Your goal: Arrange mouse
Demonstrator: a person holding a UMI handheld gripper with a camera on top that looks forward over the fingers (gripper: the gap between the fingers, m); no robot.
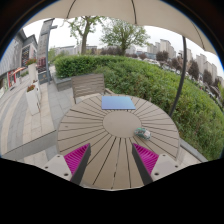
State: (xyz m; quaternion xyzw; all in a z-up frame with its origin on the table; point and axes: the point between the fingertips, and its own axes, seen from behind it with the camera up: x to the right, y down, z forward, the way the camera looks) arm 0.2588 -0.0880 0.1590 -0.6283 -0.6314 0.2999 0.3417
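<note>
A small pale grey-green mouse (144, 132) lies on the round slatted wooden table (100, 140), toward its right side. A blue rectangular mouse mat (118, 102) lies flat at the table's far edge. My gripper (112, 160) hovers above the near part of the table, open, with nothing between the magenta pads. The left finger (76, 158) and right finger (146, 158) stand wide apart. The mouse sits just ahead of the right finger, apart from it, and the mat is well beyond both fingers.
A wooden chair (88, 86) stands behind the table at the far left. A parasol pole (180, 75) rises on the right. A green hedge (150, 80) and grass lie beyond; a paved walkway (25, 115) runs along the left.
</note>
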